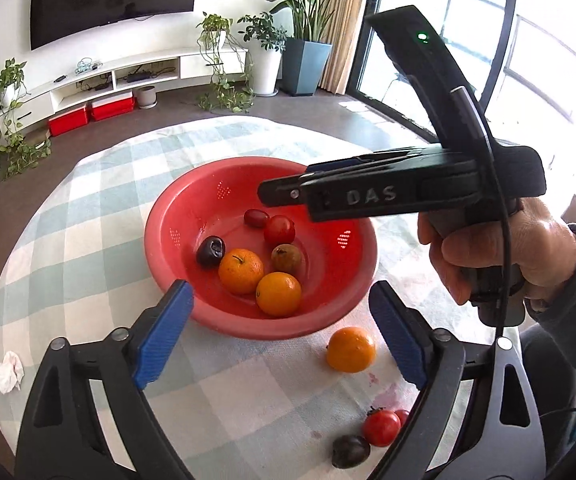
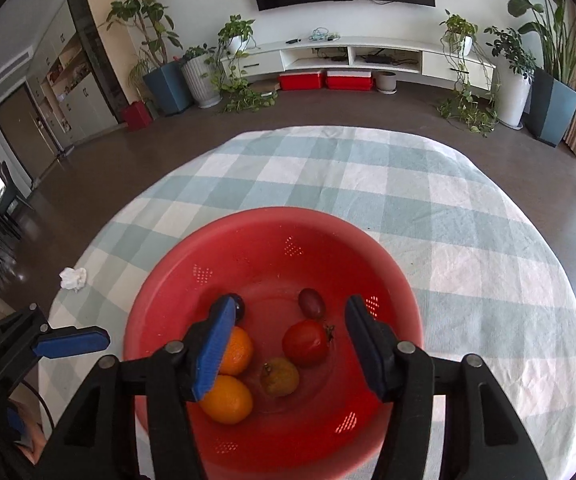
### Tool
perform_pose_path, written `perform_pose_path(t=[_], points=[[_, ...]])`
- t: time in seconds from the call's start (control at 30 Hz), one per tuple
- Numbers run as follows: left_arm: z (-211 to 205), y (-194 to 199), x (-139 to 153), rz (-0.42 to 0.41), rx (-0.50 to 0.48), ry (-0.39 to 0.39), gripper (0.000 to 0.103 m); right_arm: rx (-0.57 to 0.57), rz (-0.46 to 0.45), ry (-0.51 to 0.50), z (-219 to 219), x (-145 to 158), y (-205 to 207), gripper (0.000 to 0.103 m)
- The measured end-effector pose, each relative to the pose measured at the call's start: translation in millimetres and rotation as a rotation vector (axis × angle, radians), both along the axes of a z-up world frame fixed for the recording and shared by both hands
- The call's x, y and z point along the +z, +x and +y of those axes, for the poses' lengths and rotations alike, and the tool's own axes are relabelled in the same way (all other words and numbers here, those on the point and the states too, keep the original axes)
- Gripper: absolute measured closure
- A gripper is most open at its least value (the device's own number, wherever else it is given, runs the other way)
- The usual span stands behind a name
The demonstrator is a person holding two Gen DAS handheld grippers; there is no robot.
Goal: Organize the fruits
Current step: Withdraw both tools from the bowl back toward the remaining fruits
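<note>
A red perforated bowl (image 1: 160, 216) (image 2: 256, 224) on the checked cloth holds two oranges (image 1: 241, 271) (image 2: 228, 400), a tomato (image 1: 279, 229) (image 2: 306, 342), a dark plum (image 1: 210, 251), a red grape (image 1: 256, 217) (image 2: 311, 302) and a brownish-green fruit (image 1: 287, 258) (image 2: 280, 376). On the cloth in front of the bowl lie a third orange (image 1: 351, 349), a tomato (image 1: 382, 427) and a plum (image 1: 350, 451). My left gripper (image 1: 281, 286) is open above the bowl's near rim and holds nothing. My right gripper (image 2: 291, 302) (image 1: 284, 192) is open over the bowl, also with nothing in it.
A crumpled white tissue (image 1: 6, 372) (image 2: 73, 278) lies near the table's left edge. A reddish stain (image 1: 374, 378) marks the cloth by the loose fruit. A hand (image 1: 488, 252) grips the right gripper's handle. The round table's edge curves close behind the bowl.
</note>
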State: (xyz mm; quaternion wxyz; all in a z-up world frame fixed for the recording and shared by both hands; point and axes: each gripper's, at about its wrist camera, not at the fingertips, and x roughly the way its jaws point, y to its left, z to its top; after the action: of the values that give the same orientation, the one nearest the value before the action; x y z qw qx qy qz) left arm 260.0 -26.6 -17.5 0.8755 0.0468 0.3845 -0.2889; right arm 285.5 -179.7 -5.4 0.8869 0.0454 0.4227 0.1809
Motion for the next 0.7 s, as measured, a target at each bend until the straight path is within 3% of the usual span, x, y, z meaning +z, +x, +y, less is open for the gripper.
perform_pose_path(t=[0.17, 0.27, 0.47, 0.57, 0.7], points=[[20.7, -34.1, 5.5, -0.014, 0.000, -0.060, 0.004, -0.045, -0.055, 0.151, -29.0, 17.0, -54.6, 0.023], [27.3, -59.9, 2.7, -0.015, -0.024, -0.082, 0.003, -0.051, -0.068, 0.187, -37.7, 16.6, -92.2, 0.022], [32.8, -120.2, -14.7, 0.020, -0.065, -0.048, 0.002, -0.055, -0.069, 0.198, -43.6, 2.7, -165.8, 0.022], [37.3, -137.4, -25.0, 0.050, -0.059, -0.068, 0.002, -0.065, -0.058, 0.199, -43.0, -5.5, -192.9, 0.022], [35.9, -148.1, -32.6, 0.064, -0.073, -0.023, 0.002, -0.072, -0.039, 0.177, -34.4, -18.6, -220.3, 0.022]])
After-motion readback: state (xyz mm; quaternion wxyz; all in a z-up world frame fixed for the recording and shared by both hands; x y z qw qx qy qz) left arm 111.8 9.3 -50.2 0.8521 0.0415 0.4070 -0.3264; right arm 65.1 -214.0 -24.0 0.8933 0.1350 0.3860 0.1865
